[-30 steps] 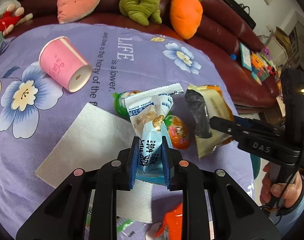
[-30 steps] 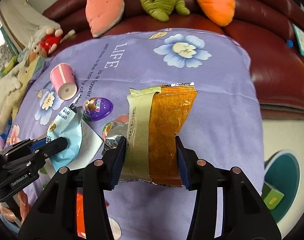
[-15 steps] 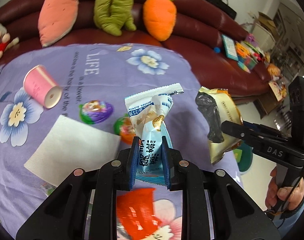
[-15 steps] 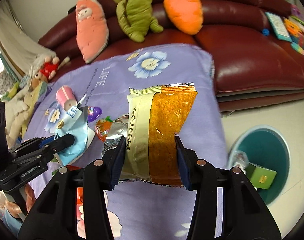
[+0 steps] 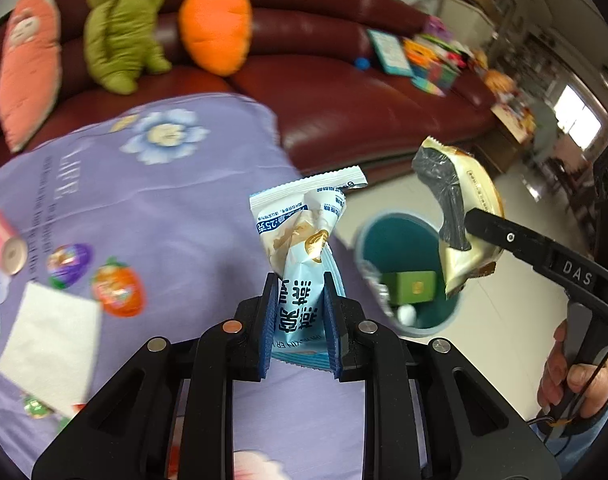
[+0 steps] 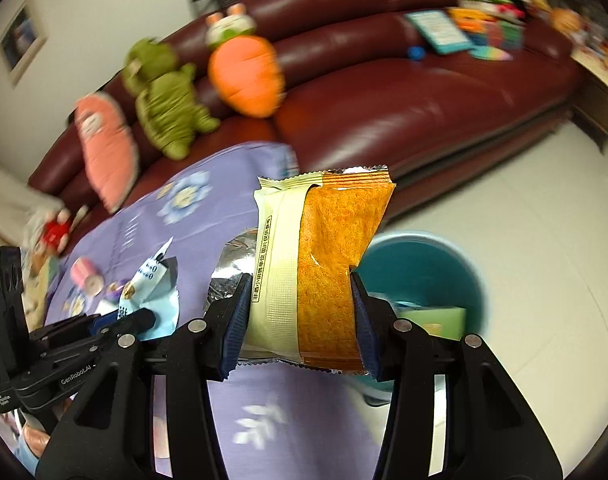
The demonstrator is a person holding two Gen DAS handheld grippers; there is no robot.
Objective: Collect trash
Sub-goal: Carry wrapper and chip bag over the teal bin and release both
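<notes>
Teal bin [image 5: 408, 240] already holds trash; both grippers' fingers clamp wrappers [image 5: 304, 248] [image 6: 324, 256]; cup [image 5: 2, 240], napkin [image 5: 52, 344], eggs [image 5: 118, 290] left on bench.

My left gripper [image 5: 298, 316] clamps blue wrapper [image 5: 304, 248], frame centre. My right gripper [image 5: 484, 220] at right pinches cream wrapper [image 5: 470, 216] above teal bin [image 5: 408, 276]. Purple cloth [image 5: 164, 208] left, sofa [image 5: 344, 92] up top.

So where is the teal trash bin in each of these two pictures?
Left wrist view: the teal trash bin is right of centre, on the floor beyond the purple cloth's edge.
Right wrist view: lower right, partly behind the orange snack packet.
Shared landmark: the orange carrot plush on the sofa.
</notes>
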